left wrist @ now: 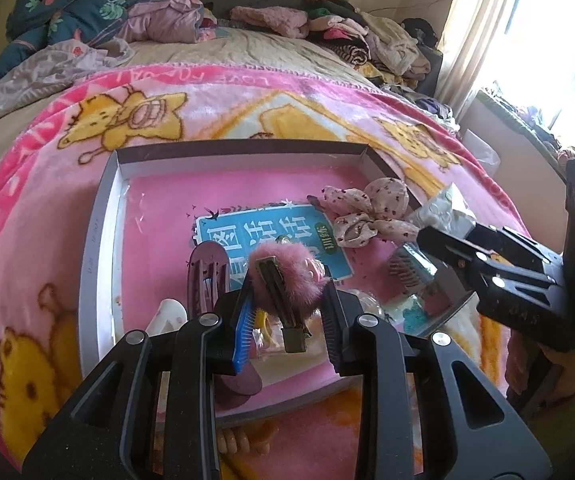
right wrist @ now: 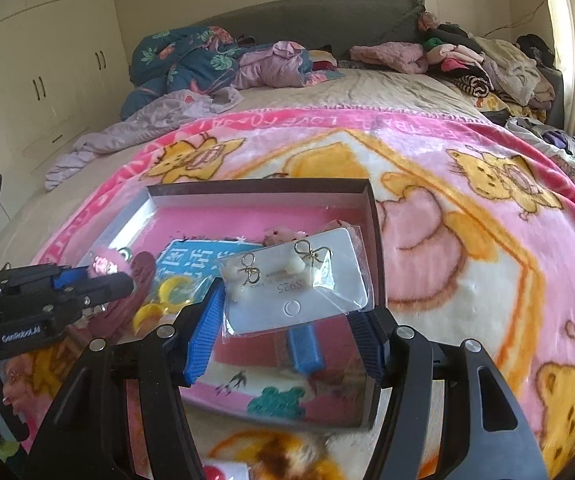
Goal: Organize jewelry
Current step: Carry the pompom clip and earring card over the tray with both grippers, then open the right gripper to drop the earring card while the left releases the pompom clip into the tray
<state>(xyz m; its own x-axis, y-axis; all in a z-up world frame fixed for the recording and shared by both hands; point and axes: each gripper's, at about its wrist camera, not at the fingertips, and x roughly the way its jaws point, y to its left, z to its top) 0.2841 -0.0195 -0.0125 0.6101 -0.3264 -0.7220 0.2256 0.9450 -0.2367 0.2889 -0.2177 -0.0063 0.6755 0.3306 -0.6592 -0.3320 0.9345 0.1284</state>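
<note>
Closed tight on a fluffy pink hair clip, the left gripper hangs over the near end of a shallow box on a pink cartoon blanket. At 3 o'clock, the right gripper, jaws half spread, clasps a bagged card of bow earrings by its edges. Beyond, toward 12 o'clock, a floral scrunchie lies against the box's right wall; heaped clothes crowd the headboard.
</note>
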